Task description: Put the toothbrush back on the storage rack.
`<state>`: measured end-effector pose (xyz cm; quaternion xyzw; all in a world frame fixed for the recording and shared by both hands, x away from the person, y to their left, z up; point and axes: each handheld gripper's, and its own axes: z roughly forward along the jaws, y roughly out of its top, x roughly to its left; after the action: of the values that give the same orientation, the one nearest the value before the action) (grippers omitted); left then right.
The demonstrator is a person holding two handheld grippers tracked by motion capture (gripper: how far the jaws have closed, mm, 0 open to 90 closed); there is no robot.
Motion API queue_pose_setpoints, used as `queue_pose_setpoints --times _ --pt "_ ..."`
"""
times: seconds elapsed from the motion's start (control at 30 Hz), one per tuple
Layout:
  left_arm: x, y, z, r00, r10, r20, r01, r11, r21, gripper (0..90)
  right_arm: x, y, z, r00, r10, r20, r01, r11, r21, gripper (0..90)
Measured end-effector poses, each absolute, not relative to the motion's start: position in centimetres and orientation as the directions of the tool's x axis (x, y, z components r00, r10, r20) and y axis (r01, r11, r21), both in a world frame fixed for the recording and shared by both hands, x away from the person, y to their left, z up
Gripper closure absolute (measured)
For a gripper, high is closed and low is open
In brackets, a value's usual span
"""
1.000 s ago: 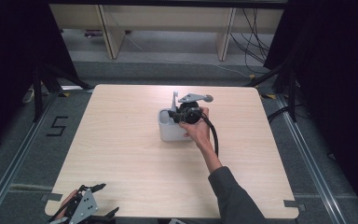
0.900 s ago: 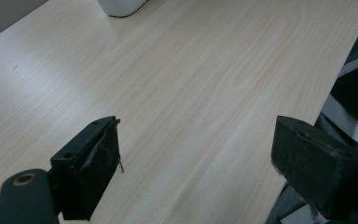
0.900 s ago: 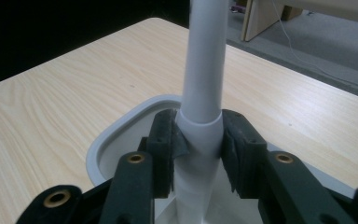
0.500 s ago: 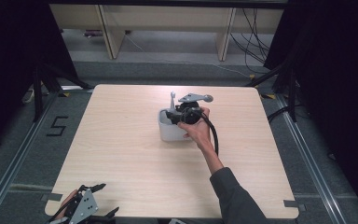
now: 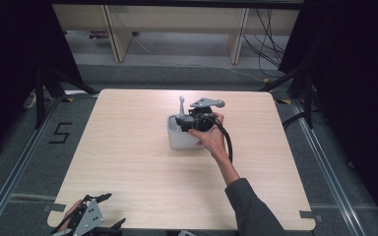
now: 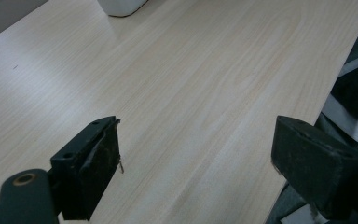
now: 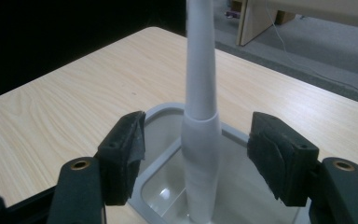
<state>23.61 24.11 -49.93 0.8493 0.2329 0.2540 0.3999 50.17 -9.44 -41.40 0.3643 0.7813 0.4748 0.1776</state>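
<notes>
A pale grey rectangular container [image 5: 177, 141] stands near the middle of the wooden table. A long whitish utensil handle [image 5: 181, 104] rises upright out of it. My right gripper [image 5: 182, 123] hovers at the container's rim, held by a hand reaching in from the right. In the right gripper view the handle [image 7: 200, 116] stands between the jaws, whose pads [image 7: 126, 149] are clear of it on both sides. Those jaws have just been opening. My left gripper [image 5: 110, 210] rests open at the table's front left corner with nothing between its jaws [image 6: 196, 154].
The container's base [image 6: 121, 5] shows at the top of the left gripper view, far across bare wood [image 6: 177, 84]. Wooden shelving legs [image 5: 238, 39] and cables [image 5: 270, 34] stand beyond the far edge. A metal rail [image 5: 325, 167] runs along the right side.
The right hand has stayed at the container with hardly any shift. The handle still stands upright in it. The left gripper has not moved.
</notes>
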Motion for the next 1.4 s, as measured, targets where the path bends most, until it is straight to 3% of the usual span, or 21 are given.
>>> queue_pose_setpoints --times 0.23,0.33,1.4 --pt "23.9 24.0 -50.0 0.785 0.569 0.244 0.164 -0.57 0.805 14.9 49.7 -10.3 -41.0 -0.675 0.737 0.034 0.372 0.3 0.878 34.7" --pt "23.6 24.0 -50.1 0.76 0.61 0.226 0.192 -0.543 0.817 14.9 49.3 -10.6 -40.9 -0.679 0.733 0.046 0.375 0.293 0.88 33.8" --pt "23.6 24.1 -50.0 0.758 0.609 0.233 0.189 -0.547 0.815 14.9 45.0 -12.4 -40.2 -0.703 0.71 0.034 0.35 0.304 0.886 28.9"
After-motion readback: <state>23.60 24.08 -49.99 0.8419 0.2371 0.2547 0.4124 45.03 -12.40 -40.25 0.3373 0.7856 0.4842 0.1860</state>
